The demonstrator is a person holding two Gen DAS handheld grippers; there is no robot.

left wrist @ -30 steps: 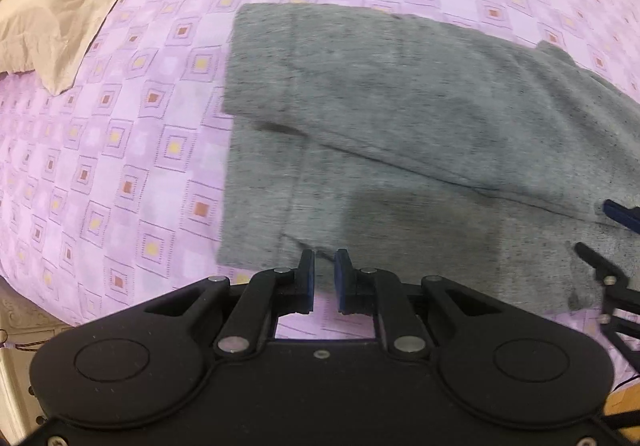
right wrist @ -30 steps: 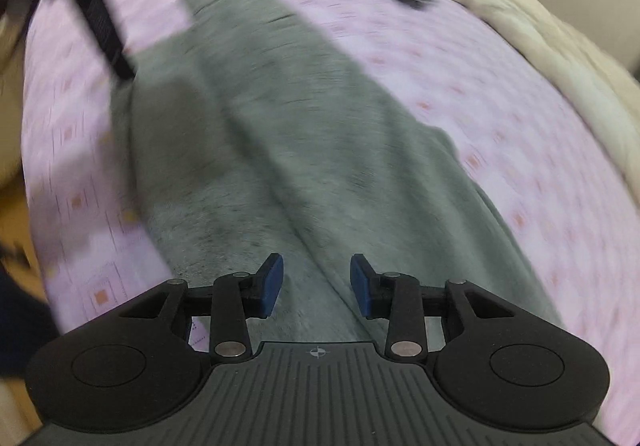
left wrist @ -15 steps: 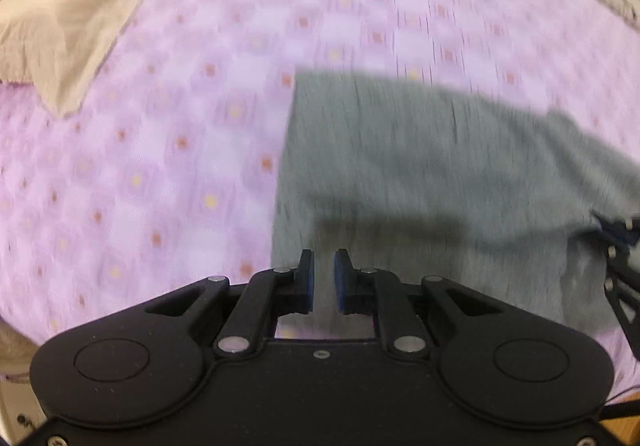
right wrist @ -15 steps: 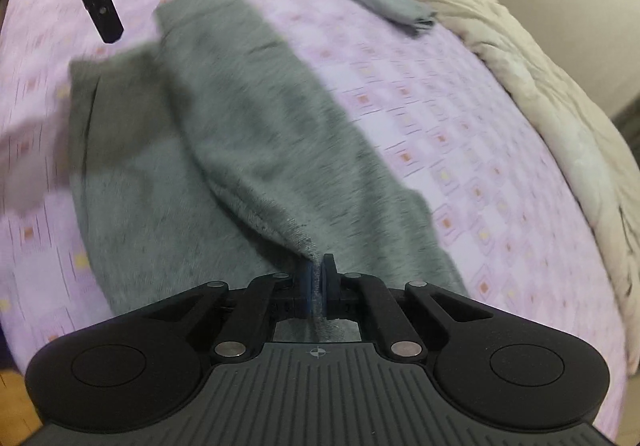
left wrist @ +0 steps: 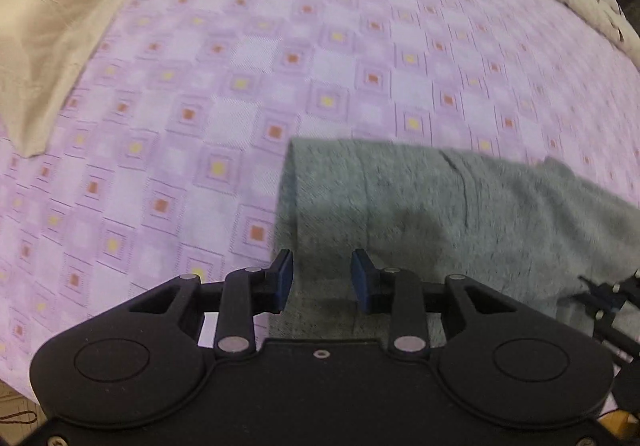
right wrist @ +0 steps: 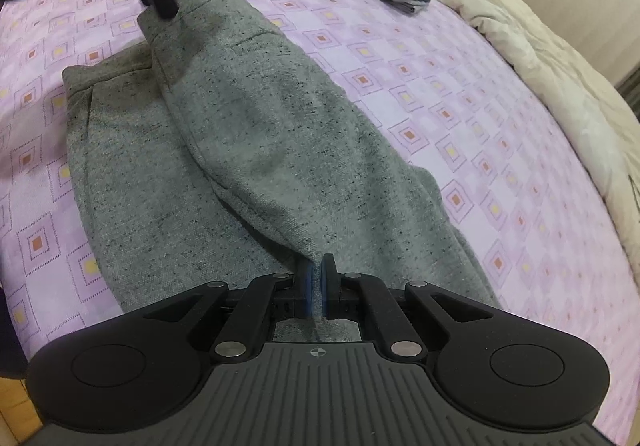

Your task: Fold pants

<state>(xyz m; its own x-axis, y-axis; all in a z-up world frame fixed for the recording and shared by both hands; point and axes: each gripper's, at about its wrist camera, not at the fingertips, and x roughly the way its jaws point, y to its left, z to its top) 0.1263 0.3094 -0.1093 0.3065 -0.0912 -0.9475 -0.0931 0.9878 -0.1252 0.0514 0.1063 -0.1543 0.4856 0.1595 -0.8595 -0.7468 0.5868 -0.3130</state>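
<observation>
On the purple checked bed (right wrist: 440, 58) lie grey sweatpants (right wrist: 248, 126), partly folded lengthwise. Right tongs (right wrist: 318, 292) are clamped on a near fabric fold. Left tongs (left wrist: 322, 280) are opening above the sweatpants' left end, pads clear of fabric.

Flecked grey knit pants (right wrist: 256, 134) on woven purple bedsheet (right wrist: 460, 94).
</observation>
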